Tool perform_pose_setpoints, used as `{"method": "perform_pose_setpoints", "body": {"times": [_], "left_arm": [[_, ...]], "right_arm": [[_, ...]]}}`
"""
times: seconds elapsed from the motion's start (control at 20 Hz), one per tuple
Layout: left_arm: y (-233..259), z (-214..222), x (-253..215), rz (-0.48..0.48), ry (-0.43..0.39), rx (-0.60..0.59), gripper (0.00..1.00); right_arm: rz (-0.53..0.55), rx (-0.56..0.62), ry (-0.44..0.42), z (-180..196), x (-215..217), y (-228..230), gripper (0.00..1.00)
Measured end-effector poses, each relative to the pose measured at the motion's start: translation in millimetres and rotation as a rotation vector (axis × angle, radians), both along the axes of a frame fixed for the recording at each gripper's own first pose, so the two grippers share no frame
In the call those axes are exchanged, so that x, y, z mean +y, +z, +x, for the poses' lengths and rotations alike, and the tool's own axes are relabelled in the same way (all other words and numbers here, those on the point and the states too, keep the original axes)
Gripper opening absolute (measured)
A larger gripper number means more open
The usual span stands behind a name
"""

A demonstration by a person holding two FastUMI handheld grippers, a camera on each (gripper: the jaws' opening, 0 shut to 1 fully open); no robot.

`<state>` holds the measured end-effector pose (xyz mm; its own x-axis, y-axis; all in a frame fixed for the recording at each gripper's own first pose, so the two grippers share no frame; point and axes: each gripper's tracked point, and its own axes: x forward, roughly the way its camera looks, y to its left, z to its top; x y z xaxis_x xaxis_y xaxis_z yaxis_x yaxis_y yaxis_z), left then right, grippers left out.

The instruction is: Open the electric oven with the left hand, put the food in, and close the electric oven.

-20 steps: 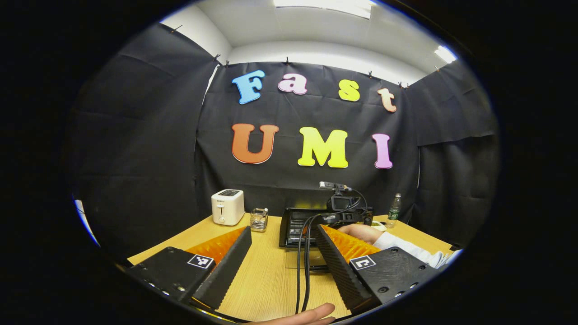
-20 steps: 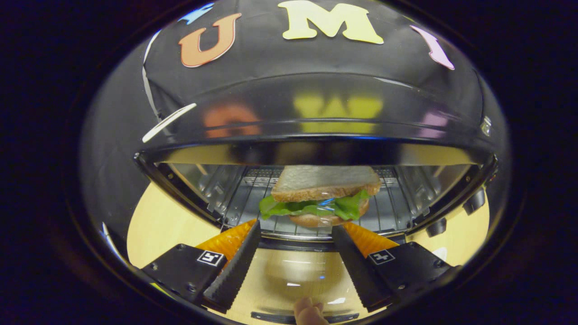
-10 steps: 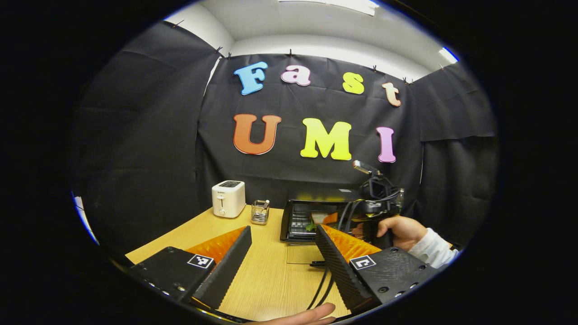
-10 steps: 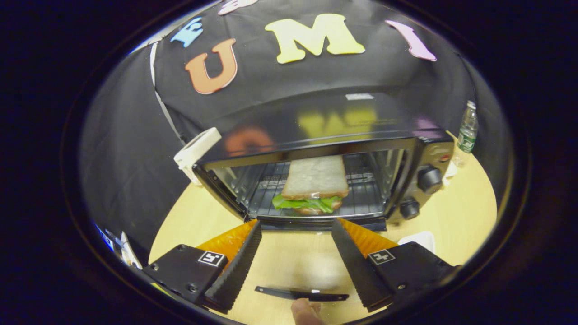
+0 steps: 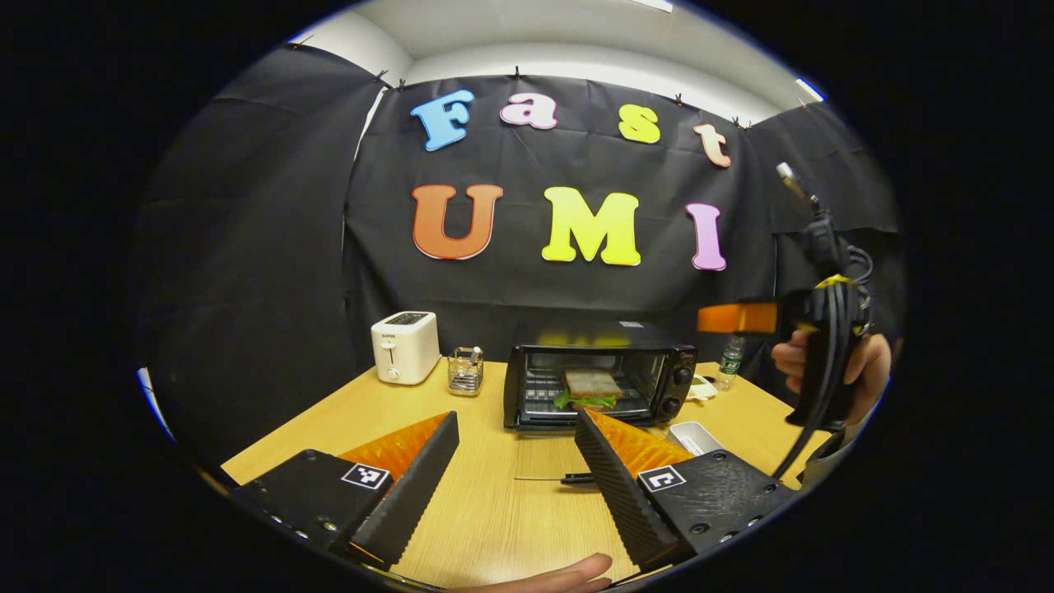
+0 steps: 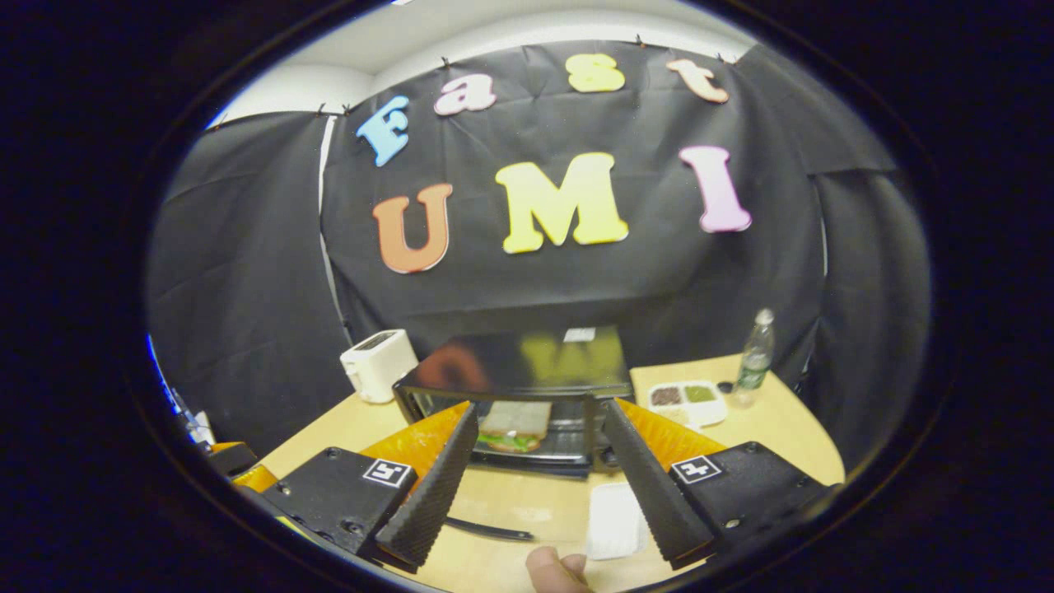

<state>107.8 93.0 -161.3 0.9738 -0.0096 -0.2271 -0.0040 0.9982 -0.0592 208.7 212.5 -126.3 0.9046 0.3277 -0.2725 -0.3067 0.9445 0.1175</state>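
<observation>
The black electric oven (image 5: 594, 380) stands at the back of the wooden table with its glass door folded down flat, door handle (image 5: 576, 478) toward me. A sandwich (image 5: 591, 388) of white bread and lettuce lies on the rack inside, also seen as the sandwich (image 6: 512, 425) past the oven (image 6: 519, 371). My left gripper (image 5: 515, 418) hovers open and empty over the table in front of the door. My right gripper (image 6: 541, 408) is open and empty, high and back from the oven. In the left gripper view the right gripper (image 5: 741, 318) is held by a hand (image 5: 856, 362) at the right.
A white toaster (image 5: 405, 346) and a small glass holder (image 5: 466, 371) stand left of the oven. To its right are a water bottle (image 6: 753, 354), a dish of sauces (image 6: 687, 399) and a white tray (image 6: 617, 519). The table (image 5: 494, 511) ends close to me.
The right gripper has pulled back and risen away from the oven, leaving the sandwich on the rack. The left gripper has stayed open over the table, tilting slightly.
</observation>
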Motion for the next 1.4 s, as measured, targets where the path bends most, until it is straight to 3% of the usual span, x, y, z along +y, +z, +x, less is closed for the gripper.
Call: {"method": "perform_pose_setpoints", "body": {"times": [0.35,0.75,1.1,1.4], "left_arm": [[-57,32,-54,0.025,-0.075,0.13,0.94],[-135,47,-115,0.013,-0.165,0.334,0.94],[-176,39,-144,0.051,-0.219,0.471,0.95],[-196,46,-139,0.058,-0.174,0.526,0.95]], "right_arm": [[0.026,-0.138,-0.064,-40,-75,62,0.99],[0.021,-0.221,-0.237,-56,-168,90,0.99],[0.035,-0.214,-0.249,-61,-189,83,0.99],[0.052,-0.205,-0.274,-51,-206,70,0.99]]}}
